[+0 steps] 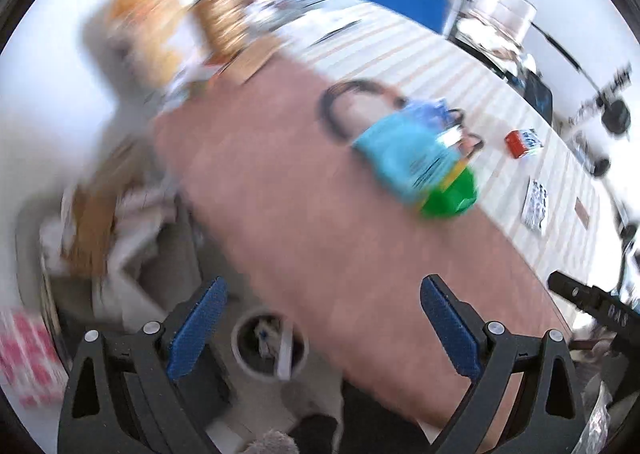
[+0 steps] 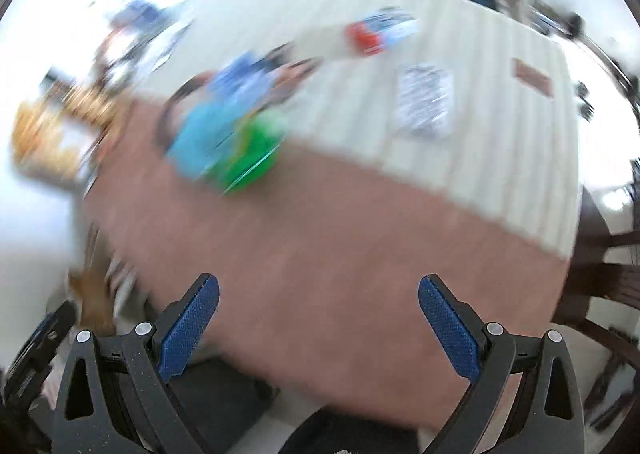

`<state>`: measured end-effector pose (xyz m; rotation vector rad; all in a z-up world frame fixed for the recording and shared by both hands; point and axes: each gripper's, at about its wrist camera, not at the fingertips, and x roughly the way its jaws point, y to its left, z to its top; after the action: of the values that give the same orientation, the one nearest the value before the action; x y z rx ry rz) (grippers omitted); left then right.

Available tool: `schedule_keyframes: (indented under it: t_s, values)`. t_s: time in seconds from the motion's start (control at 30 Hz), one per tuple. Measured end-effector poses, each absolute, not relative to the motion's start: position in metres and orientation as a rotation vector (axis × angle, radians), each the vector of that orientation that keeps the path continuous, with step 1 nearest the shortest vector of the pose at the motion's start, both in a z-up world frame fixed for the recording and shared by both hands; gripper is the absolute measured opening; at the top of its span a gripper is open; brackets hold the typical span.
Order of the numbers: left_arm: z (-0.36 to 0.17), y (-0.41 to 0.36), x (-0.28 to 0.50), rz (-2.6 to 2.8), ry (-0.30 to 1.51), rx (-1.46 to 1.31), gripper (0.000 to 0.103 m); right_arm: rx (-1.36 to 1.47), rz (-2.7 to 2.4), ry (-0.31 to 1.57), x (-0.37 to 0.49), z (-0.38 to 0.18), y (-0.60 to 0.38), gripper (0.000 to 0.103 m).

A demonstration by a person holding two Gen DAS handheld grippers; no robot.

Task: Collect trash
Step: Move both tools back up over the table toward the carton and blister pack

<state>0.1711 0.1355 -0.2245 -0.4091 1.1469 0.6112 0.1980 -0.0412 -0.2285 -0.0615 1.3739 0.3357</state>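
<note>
Both my left tongs point(image 1: 322, 328) and right tongs point(image 2: 319, 328) gape empty; the far blue-green bag point(image 1: 416, 162) looks soft, light, probably crinkly—I'd pinch its loose edge.

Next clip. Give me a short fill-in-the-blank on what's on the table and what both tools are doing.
1. Both the left tool and right tool are ____ and hold nothing.
2. The small carton beyond the blue bag has a ____ end.
3. Below the table edge, on the floor, stands a round ____.

Missing words: open; red; bin
</note>
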Motion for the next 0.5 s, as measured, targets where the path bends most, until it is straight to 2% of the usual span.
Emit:
schedule_keyframes:
  t_s: [0.2,0.37,0.4,0.47,0.5]
  values:
    - [-0.264,0.127,0.314,0.63,1.235,-0.108,0.099,-0.044,0.106,1.439,0.344,-0.304,-0.067,0.101]
    - [-0.314,0.132,0.373,0.634,1.336,-0.012,0.099,-0.058,0.072,1.491,0.403,-0.358,-0.055,0.1]
    - [-0.322,0.133,0.381,0.635,1.352,0.0,0.099,-0.069,0.084,1.484,0.406,-0.362,-0.05,0.093]
    - [-0.33,0.133,0.395,0.634,1.371,0.007,0.099,-0.125,0.059,1.468,0.408,-0.365,-0.039,0.091]
    - [-0.333,0.133,0.4,0.63,1.378,0.011,0.099,-0.128,0.07,1.434,0.406,-0.362,-0.037,0.085]
